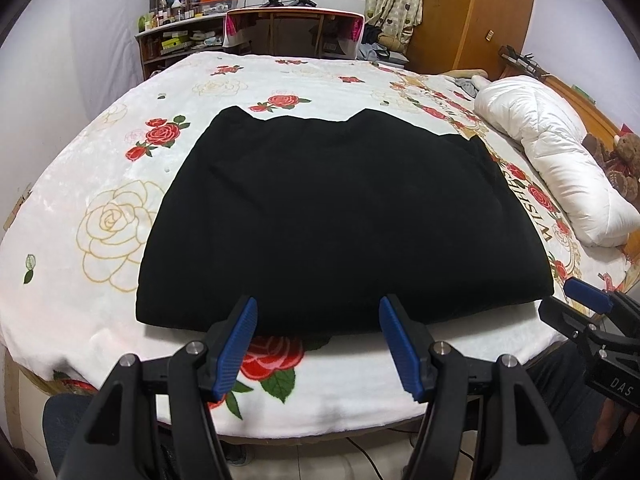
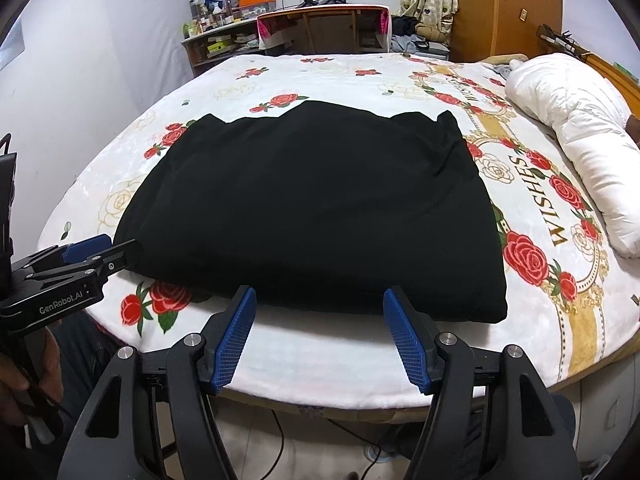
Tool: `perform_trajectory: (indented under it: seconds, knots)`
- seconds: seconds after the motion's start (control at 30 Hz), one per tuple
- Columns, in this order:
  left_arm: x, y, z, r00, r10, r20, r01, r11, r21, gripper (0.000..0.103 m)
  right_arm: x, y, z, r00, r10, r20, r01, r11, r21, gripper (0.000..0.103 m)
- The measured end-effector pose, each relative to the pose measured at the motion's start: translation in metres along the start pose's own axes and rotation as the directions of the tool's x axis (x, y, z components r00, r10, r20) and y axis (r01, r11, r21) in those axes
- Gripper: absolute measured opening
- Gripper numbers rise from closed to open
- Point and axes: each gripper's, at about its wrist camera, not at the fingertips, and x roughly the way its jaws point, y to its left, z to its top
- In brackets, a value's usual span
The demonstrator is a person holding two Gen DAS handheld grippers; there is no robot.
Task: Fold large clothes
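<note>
A large black garment [image 1: 332, 216] lies folded flat on the rose-patterned bed cover [image 1: 120, 184]; it also shows in the right wrist view [image 2: 316, 208]. My left gripper [image 1: 318, 308] is open and empty, held just short of the garment's near edge. My right gripper [image 2: 320, 298] is open and empty, also just short of the near edge, toward the right part. The right gripper shows at the right edge of the left wrist view [image 1: 588, 308]. The left gripper shows at the left of the right wrist view [image 2: 96, 254], by the garment's near left corner.
A white rolled duvet [image 1: 548, 152] lies along the bed's right side, with a teddy bear [image 1: 624, 152] beyond it. A desk [image 1: 296, 28] and cluttered shelves [image 1: 180, 36] stand past the far edge. The bed's near edge is right below the grippers.
</note>
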Motion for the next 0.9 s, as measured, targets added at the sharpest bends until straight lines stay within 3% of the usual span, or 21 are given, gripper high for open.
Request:
perform_trajectory:
  seconds: [0.9]
  knots:
    - [-0.0028,0.0,0.0015,1.0,0.004,0.006,-0.004,1.0,0.016,0.066,0.0011,0.0001,0.0011,1.0,-0.004,-0.014,0.004,1.0,-0.005,0.066]
